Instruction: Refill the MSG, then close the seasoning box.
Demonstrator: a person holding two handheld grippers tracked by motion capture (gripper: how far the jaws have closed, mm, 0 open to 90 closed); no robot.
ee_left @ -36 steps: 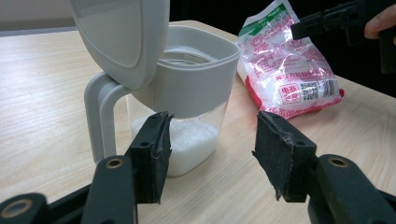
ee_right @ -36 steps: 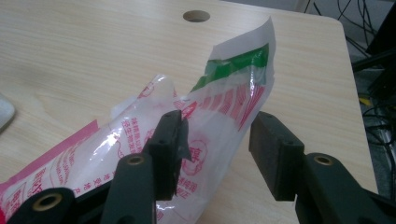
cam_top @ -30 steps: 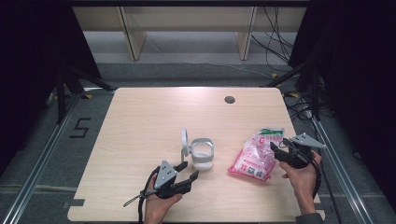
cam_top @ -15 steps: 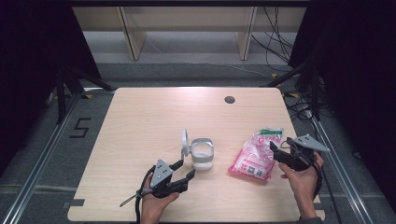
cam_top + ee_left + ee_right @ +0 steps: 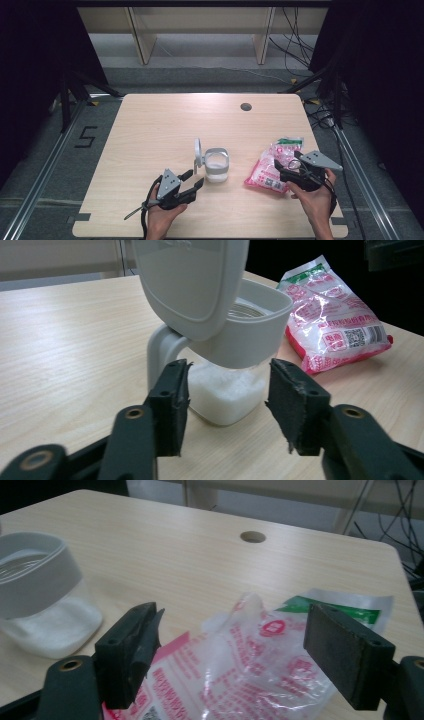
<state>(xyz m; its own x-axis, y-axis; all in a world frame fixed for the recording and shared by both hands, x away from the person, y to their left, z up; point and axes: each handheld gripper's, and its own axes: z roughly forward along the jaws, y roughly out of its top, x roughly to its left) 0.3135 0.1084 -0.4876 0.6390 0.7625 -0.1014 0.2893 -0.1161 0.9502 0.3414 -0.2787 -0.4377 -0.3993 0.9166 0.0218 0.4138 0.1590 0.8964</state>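
A clear jar (image 5: 217, 165) with a grey collar and a raised flip lid (image 5: 198, 151) stands near the table's middle, holding white grains. My left gripper (image 5: 192, 181) sits just short of it. Its jaws have just been closing but still stand open, with nothing between them. In the left gripper view the jar (image 5: 225, 340) rises right beyond my left gripper (image 5: 227, 385). A pink and clear bag (image 5: 270, 167) lies to the right. My right gripper (image 5: 280, 169) is at its near edge, and its jaws have just been opening. They straddle the bag (image 5: 250, 675) without pressing it.
The wooden table (image 5: 160, 125) has a round cable hole (image 5: 245, 106) at the far right. The bag's green end (image 5: 291, 142) points away from me. Black cables trail from both grippers toward the near edge. Shelving legs and floor cables lie beyond the table.
My right gripper has drifted a little along the bag toward the near edge, with its jaws spreading wider. The left gripper has stayed in place with its jaws narrower.
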